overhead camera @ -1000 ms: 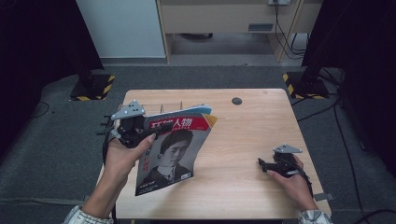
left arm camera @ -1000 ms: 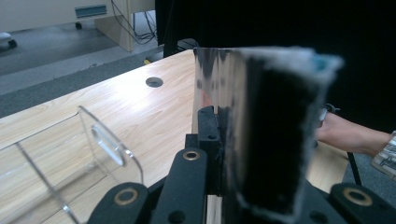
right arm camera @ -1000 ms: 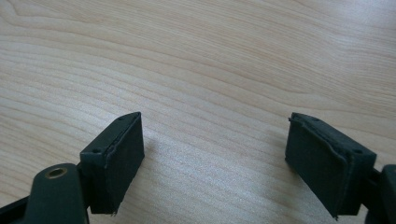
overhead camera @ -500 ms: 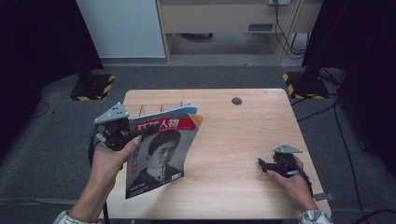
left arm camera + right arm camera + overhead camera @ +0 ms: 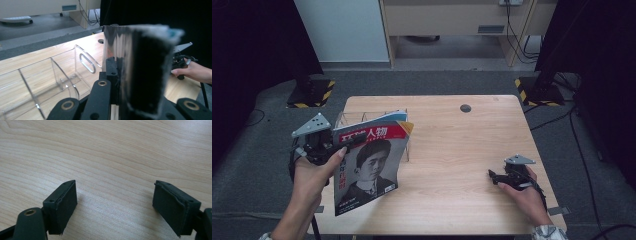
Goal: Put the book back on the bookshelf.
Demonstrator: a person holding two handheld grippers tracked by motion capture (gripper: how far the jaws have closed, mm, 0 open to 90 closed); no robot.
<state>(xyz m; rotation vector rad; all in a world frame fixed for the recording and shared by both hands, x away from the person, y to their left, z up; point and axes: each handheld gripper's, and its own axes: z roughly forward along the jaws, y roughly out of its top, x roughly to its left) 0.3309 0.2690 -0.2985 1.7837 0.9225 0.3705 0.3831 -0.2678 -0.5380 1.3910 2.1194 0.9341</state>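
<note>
A magazine [image 5: 368, 172] with a red title band and a portrait on its cover hangs tilted over the table's left side. My left gripper [image 5: 344, 148] is shut on its upper left edge. In the left gripper view the magazine [image 5: 140, 65] stands edge-on in that gripper [image 5: 119, 71]; one black jaw shows on its left and the other is hidden behind the pages. My right gripper [image 5: 493, 175] rests low on the table at the near right. Its jaws [image 5: 115, 202] stand wide open over bare wood with nothing between them.
A clear acrylic rack [image 5: 343, 119] with upright dividers [image 5: 62, 75] stands at the table's [image 5: 452, 140] back left, partly behind the magazine. A dark round hole [image 5: 465, 108] lies near the far edge. The other hand and its gripper [image 5: 181, 60] show past the magazine.
My left hand has carried the magazine to the left and a little toward the near edge. The right gripper has stayed put.
</note>
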